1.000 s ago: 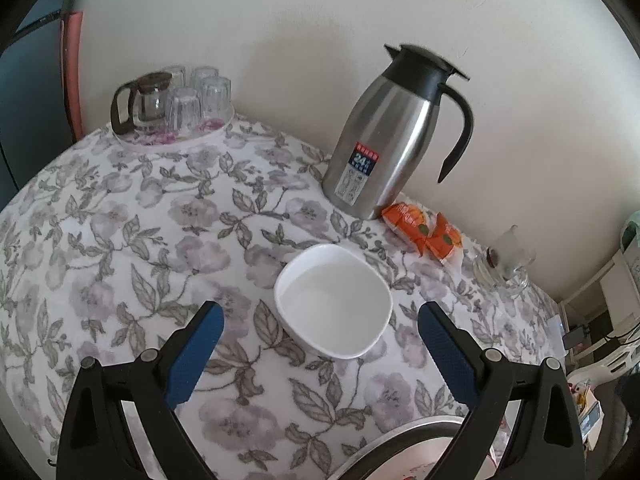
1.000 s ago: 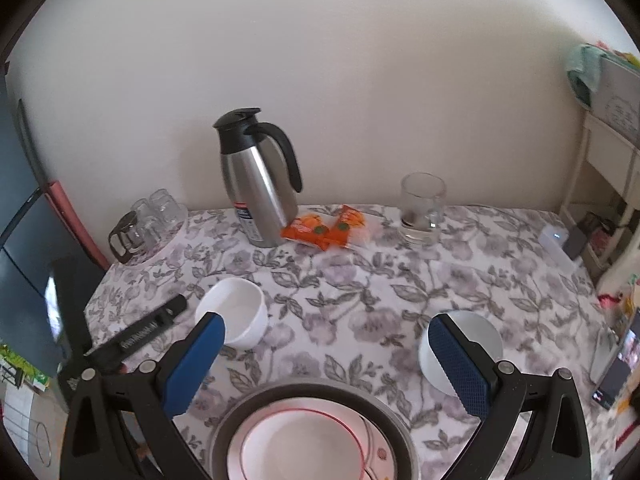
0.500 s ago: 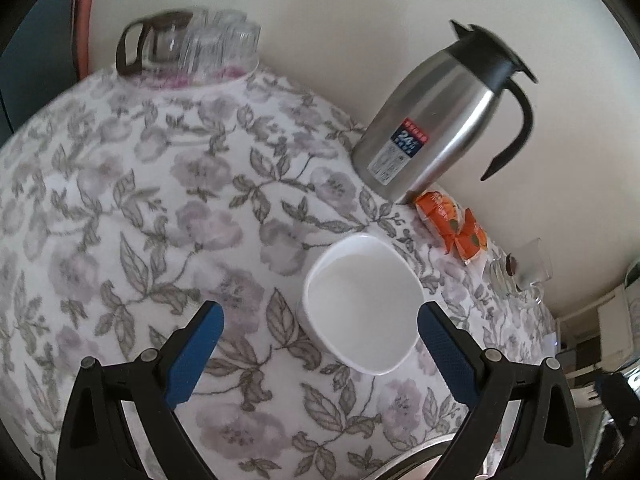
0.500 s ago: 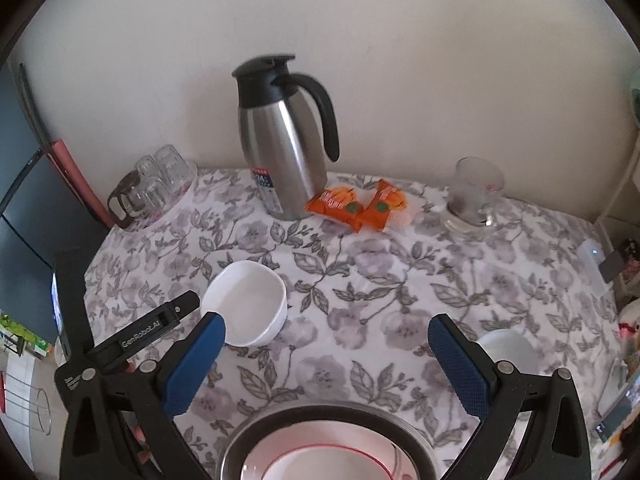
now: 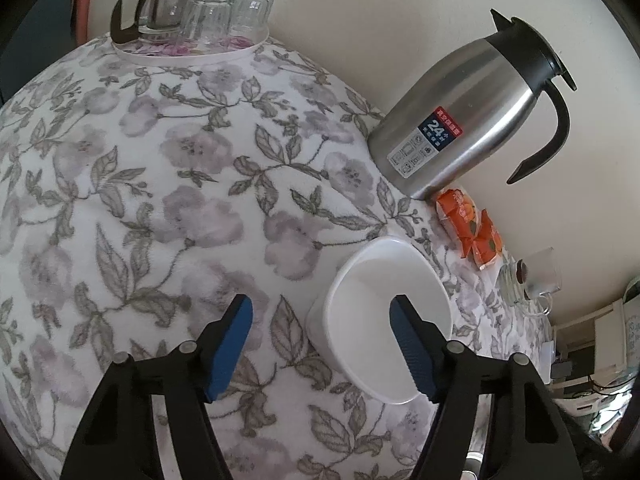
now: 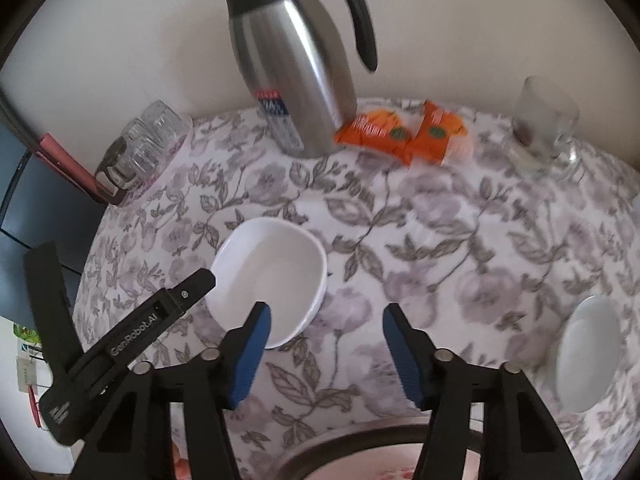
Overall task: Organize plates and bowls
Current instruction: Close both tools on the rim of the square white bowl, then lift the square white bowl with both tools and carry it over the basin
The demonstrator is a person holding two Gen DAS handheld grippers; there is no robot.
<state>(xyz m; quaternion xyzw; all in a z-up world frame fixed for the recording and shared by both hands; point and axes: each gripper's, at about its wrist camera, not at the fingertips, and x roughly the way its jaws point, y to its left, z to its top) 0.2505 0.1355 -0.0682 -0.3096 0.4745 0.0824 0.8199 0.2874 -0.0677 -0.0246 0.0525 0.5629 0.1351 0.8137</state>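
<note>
The white rounded-square ceramic bowl (image 5: 380,312) is seen on the flowered grey-and-white tablecloth (image 5: 160,184), near the steel jug with black handle (image 5: 468,120). The left gripper (image 5: 320,340) is closing, its jaws astride the bowl's near-left rim, not yet pressing. The right gripper (image 6: 326,344) is closing on nothing, the bowl at its left finger.

white bowl (image 5: 380,304) upright on floral cloth; second white bowl (image 6: 586,354) well apart.
</note>
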